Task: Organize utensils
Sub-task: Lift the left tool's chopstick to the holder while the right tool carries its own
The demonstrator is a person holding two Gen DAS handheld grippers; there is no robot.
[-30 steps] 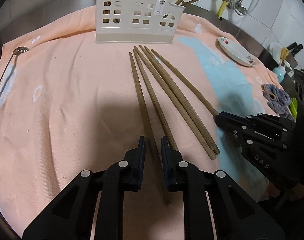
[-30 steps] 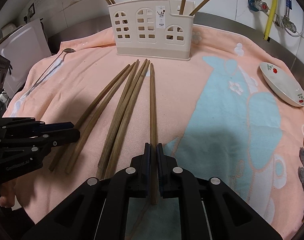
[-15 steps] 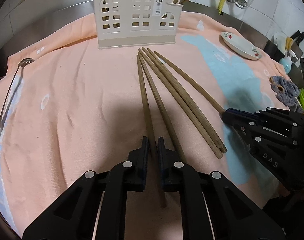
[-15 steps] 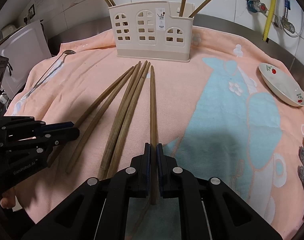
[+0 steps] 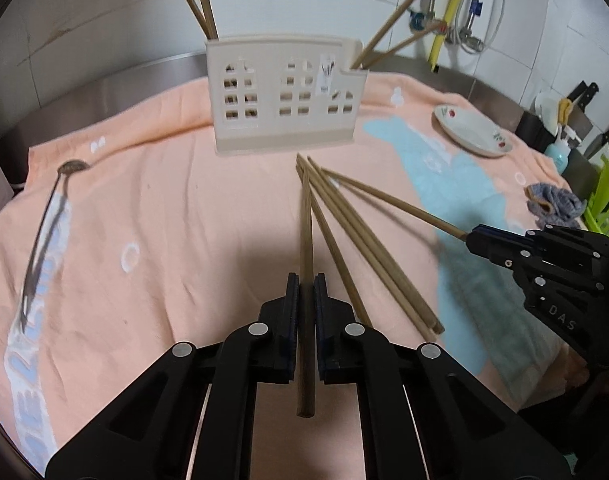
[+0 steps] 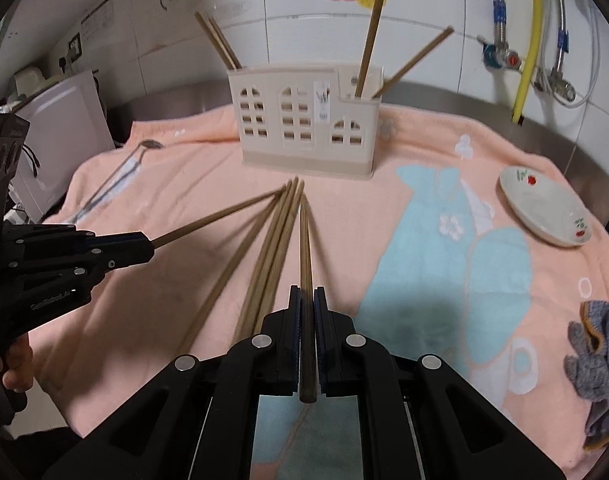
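A white-tiled kitchen wall with pipes and a yellow hose backs a steel counter covered by a peach-pink towel with a pale blue print [image 6: 456, 280]. Near the towel's far edge stands the cream plastic utensil holder with window-shaped cut-outs [image 6: 304, 128], the landmark here; four brown wooden chopsticks already lean out of it, two from its left end and two from its right.

In front of the holder, the loose brown chopsticks [image 5: 360, 248] fan out towards the cameras, their far tips gathered just short of its base. The left gripper [image 5: 304, 280] has its jaws pinched narrow on one chopstick [image 5: 305, 220], whose near end juts back past the pads. The right gripper [image 6: 306, 294] is likewise clamped on another chopstick [image 6: 304, 240]. Both held sticks look raised at the gripped end, far tips low near the holder's foot. Three remain flat on the towel between them.

A long metal spoon [image 5: 44, 240] lies well to the holder's left, and a white floral dish [image 6: 544, 212] to its right.

The step in hand appears to be lifting a pair clear. Next, each stick likely needs tipping upright and lowering into an open compartment, avoiding those already inside.
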